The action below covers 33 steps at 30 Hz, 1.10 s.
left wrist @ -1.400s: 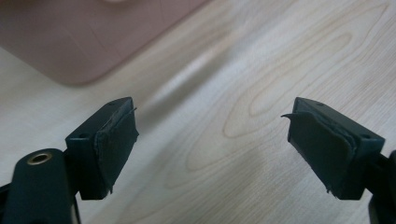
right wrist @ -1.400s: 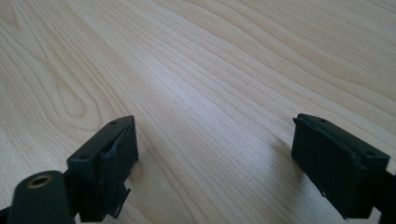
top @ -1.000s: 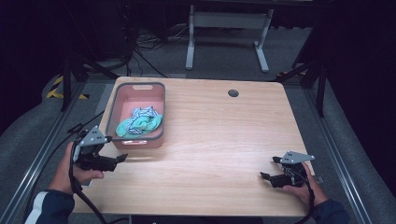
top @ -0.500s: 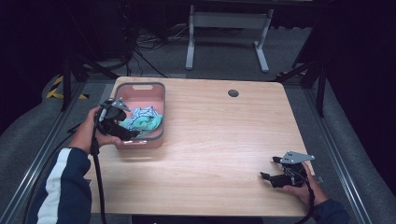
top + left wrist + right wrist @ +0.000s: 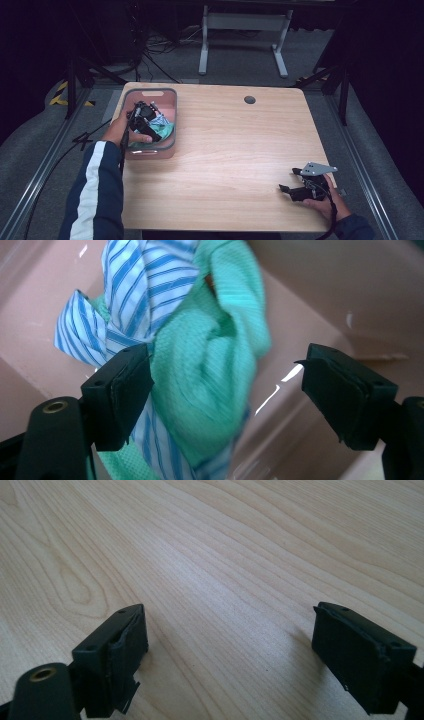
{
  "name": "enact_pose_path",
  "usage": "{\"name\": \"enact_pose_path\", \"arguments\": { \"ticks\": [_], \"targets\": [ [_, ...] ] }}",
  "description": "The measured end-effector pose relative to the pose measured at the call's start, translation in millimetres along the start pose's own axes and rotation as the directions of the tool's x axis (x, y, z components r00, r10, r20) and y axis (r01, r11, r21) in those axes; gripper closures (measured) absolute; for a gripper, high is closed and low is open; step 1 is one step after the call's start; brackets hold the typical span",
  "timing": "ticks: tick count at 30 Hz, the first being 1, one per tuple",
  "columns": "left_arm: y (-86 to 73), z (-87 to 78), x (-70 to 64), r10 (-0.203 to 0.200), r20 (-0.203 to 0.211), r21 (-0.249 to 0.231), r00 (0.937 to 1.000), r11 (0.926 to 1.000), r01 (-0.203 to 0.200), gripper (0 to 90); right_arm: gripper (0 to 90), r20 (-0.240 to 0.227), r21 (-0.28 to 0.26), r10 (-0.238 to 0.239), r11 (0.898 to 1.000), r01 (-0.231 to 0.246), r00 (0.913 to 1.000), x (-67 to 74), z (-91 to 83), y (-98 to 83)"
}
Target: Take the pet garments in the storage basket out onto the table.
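A pink bin stands at the table's left side with a mint green cloth and a blue-and-white striped cloth tangled inside it. My left gripper is down in the bin, open. In the left gripper view the green cloth bulges between the jaws beside the left pad, and the right pad stands apart from it. My right gripper rests low over the table near the front right corner, open with bare wood between its jaws.
The wooden table has a round cable hole near its far edge. A desk frame and cables lie on the dark floor beyond. Metal rails run along both sides.
My left gripper has travelled from the table's front left up and into the bin, sinking onto the cloths. The right gripper has stayed where it was.
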State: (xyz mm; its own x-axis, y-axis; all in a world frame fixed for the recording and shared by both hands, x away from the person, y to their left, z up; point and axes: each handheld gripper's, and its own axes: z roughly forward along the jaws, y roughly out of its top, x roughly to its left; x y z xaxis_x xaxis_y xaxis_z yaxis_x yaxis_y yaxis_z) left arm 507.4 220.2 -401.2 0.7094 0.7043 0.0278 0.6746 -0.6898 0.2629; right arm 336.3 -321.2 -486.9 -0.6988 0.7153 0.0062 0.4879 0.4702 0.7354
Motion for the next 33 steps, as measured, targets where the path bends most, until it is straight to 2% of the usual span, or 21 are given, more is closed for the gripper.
{"name": "enact_pose_path", "arguments": {
  "ticks": [1, 2, 7, 8, 10, 12, 13, 17, 21, 22, 23, 24, 25, 26, 27, 29, 32, 33],
  "targets": [
    [3.4, 4.6, 3.1, -0.006, -0.007, 0.035, 1.0000, 0.9994, 0.006, 20.6, 15.2, 0.000, 0.000, 0.000, 1.000, 0.000, 1.0000, 0.0, 0.0, 0.0],
    [5.0, 7.2, 4.2, -0.017, -0.007, 0.038, 0.9998, 0.9991, 0.017, 20.3, 15.2, -0.001, 0.001, 0.000, 1.000, 0.000, 1.0000, -0.1, -0.1, 0.0],
    [11.8, 19.5, 7.7, -0.016, -0.013, 0.105, 0.9998, 0.9943, 0.017, 19.6, 15.2, 0.000, 0.000, 0.000, 1.000, 0.000, 1.0000, 0.0, 0.0, 0.0],
    [11.8, 19.5, 7.7, -0.016, -0.013, 0.105, 0.9998, 0.9943, 0.017, 19.2, 15.2, 0.000, 0.000, 0.000, 1.000, 0.000, 1.0000, 0.0, 0.0, 0.0],
    [13.1, 28.0, 7.8, -0.019, -0.041, 0.155, 0.9990, 0.9876, 0.025, 19.2, 15.2, 0.000, 0.000, 0.000, 1.000, 0.000, 1.0000, 0.0, 0.0, 0.0],
    [12.3, 35.6, 7.2, -0.027, -0.072, 0.185, 0.9971, 0.9820, 0.039, 19.0, 15.2, 0.000, 0.000, 0.000, 1.000, 0.000, 1.0000, 0.0, 0.0, 0.0],
    [13.1, 39.4, 7.6, -0.025, -0.088, 0.211, 0.9958, 0.9766, 0.043, 14.6, 15.2, -0.001, 0.001, 0.000, 1.000, 0.000, 1.0000, 0.0, -0.1, 0.0],
    [14.2, 38.2, 6.9, -0.054, -0.101, 0.219, 0.9934, 0.9729, 0.075, 18.9, 15.2, 0.000, 0.000, 0.000, 1.000, 0.000, 1.0000, 0.0, 0.0, 0.0],
    [9.0, 33.7, 11.4, -0.089, -0.120, 0.199, 0.9887, 0.9736, 0.112, 38.4, 15.2, 0.000, 0.001, 0.000, 1.000, 0.000, 1.0000, 0.0, -0.1, 0.0],
    [8.2, 32.6, 11.5, -0.082, -0.140, 0.198, 0.9868, 0.9742, 0.109, 45.7, 15.2, 0.000, 0.001, 0.000, 1.000, 0.000, 1.0000, 0.0, -0.1, 0.0],
    [7.7, 33.0, 10.0, -0.067, -0.159, 0.194, 0.9850, 0.9762, 0.098, 49.6, 15.2, 0.000, 0.001, 0.000, 1.000, 0.000, 1.0000, 0.0, -0.1, 0.0],
    [7.7, 33.0, 10.0, -0.067, -0.159, 0.194, 0.9850, 0.9762, 0.098, 51.5, 15.2, 0.000, 0.001, 0.000, 1.000, 0.000, 1.0000, 0.0, -0.1, 0.0],
    [7.8, 33.3, 6.9, -0.055, -0.184, 0.191, 0.9813, 0.9774, 0.091, 55.0, 15.2, 0.000, 0.000, 0.000, 1.000, 0.000, 1.0000, 0.1, 0.0, 0.0],
    [7.8, 33.3, 6.9, -0.055, -0.184, 0.191, 0.9813, 0.9774, 0.091, 57.5, 15.2, 0.000, 0.000, 0.000, 1.000, 0.000, 1.0000, 0.0, 0.0, 0.0],
    [8.0, 33.9, 4.8, -0.039, -0.208, 0.189, 0.9772, 0.9787, 0.080, 57.5, 15.2, 0.000, 0.000, 0.000, 1.000, 0.000, 1.0000, 0.0, 0.0, 0.0],
    [7.8, 33.7, 3.3, -0.033, -0.234, 0.188, 0.9718, 0.9790, 0.078, 63.1, 15.2, 0.000, 0.000, 0.000, 1.000, 0.000, 1.0000, 0.0, 0.0, 0.0],
    [6.4, 31.3, 1.5, -0.036, -0.252, 0.164, 0.9670, 0.9832, 0.080, 68.2, 15.2, -0.001, 0.001, 0.000, 1.000, 0.000, 1.0000, 0.0, -0.1, 0.0],
    [5.0, 30.3, 1.4, -0.044, -0.251, 0.152, 0.9671, 0.9848, 0.084, 69.2, 15.2, -0.001, 0.001, 0.000, 1.000, 0.000, 1.0000, 0.0, -0.1, 0.0]
  ]
}}
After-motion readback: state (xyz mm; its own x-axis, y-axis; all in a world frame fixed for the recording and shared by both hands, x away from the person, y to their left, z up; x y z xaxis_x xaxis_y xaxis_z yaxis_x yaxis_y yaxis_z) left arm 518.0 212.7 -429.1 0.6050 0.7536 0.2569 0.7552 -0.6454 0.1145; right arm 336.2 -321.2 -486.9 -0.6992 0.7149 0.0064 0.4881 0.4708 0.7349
